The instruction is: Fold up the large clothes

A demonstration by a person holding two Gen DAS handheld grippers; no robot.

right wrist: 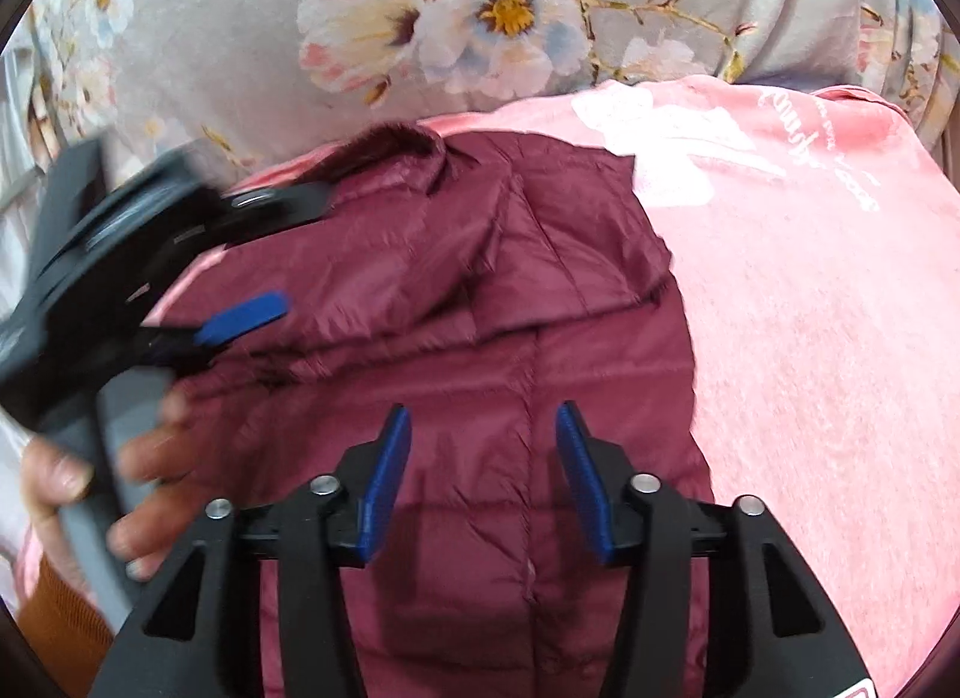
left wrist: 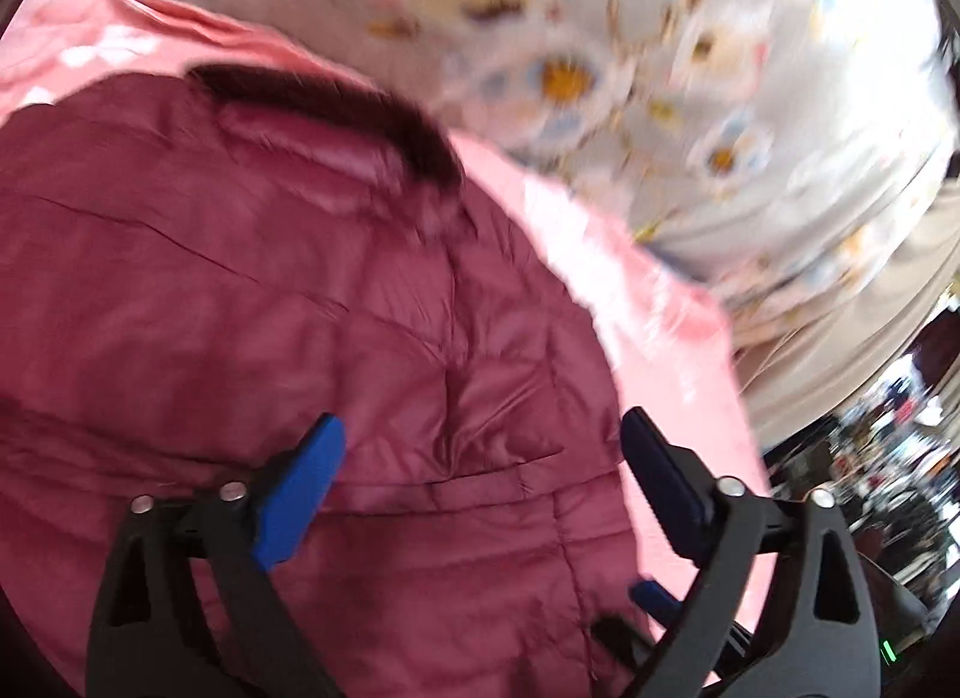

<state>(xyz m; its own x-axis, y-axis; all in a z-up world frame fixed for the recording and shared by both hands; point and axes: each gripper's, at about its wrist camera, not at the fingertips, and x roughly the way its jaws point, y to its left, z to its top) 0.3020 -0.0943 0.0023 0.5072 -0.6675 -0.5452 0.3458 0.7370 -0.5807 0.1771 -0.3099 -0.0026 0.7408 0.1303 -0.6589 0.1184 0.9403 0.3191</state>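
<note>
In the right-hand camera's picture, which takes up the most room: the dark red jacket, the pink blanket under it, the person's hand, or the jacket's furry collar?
1. Dark red jacket
2. Pink blanket, close behind the jacket
3. Hand, though nearness to the camera enlarges it
4. Furry collar

Home bedroom, pink blanket (right wrist: 810, 338), floral bedcover (right wrist: 480, 26), cluttered shelves (left wrist: 888, 458)

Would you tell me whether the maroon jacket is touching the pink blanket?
Touching: the right wrist view shows the maroon jacket lying flat on the pink blanket.

Maroon jacket (right wrist: 480, 290) — pink blanket (right wrist: 810, 338), floral sheet (right wrist: 270, 38)
</note>
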